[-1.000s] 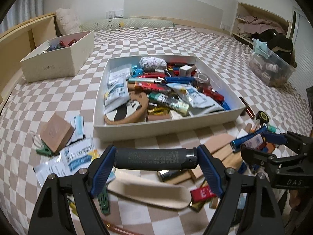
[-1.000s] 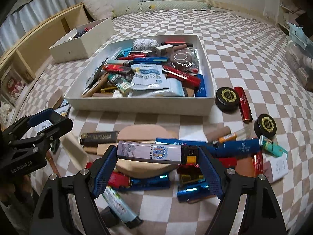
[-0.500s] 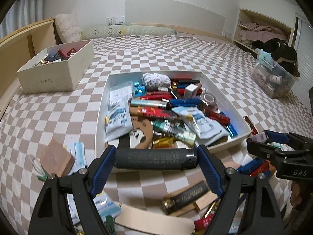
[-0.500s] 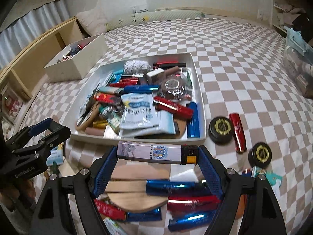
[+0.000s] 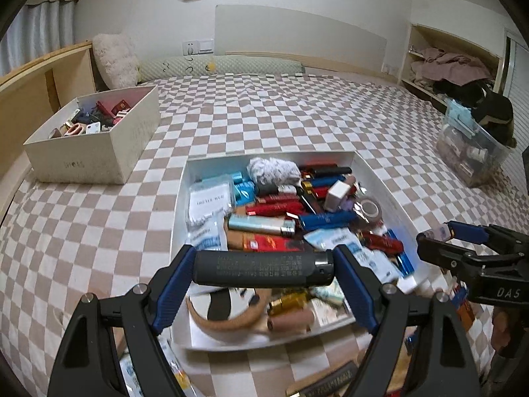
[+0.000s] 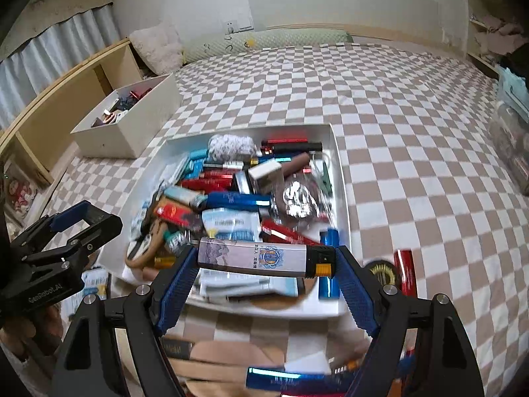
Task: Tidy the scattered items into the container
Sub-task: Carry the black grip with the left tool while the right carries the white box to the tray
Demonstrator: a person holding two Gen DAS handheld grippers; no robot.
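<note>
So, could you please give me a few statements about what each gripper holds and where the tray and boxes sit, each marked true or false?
1. The left gripper is shut on a black lighter. True.
2. The right gripper is open with nothing in it. False: it is shut on a white lighter with an orange button.
3. The white tray is bare inside. False: it is heaped with lighters, packets and a tape roll.
4. A white box of small items sits on the bed to the tray's left. True.
5. The clear bin stands inside the tray. False: it stands apart, at the bed's far right.
</note>
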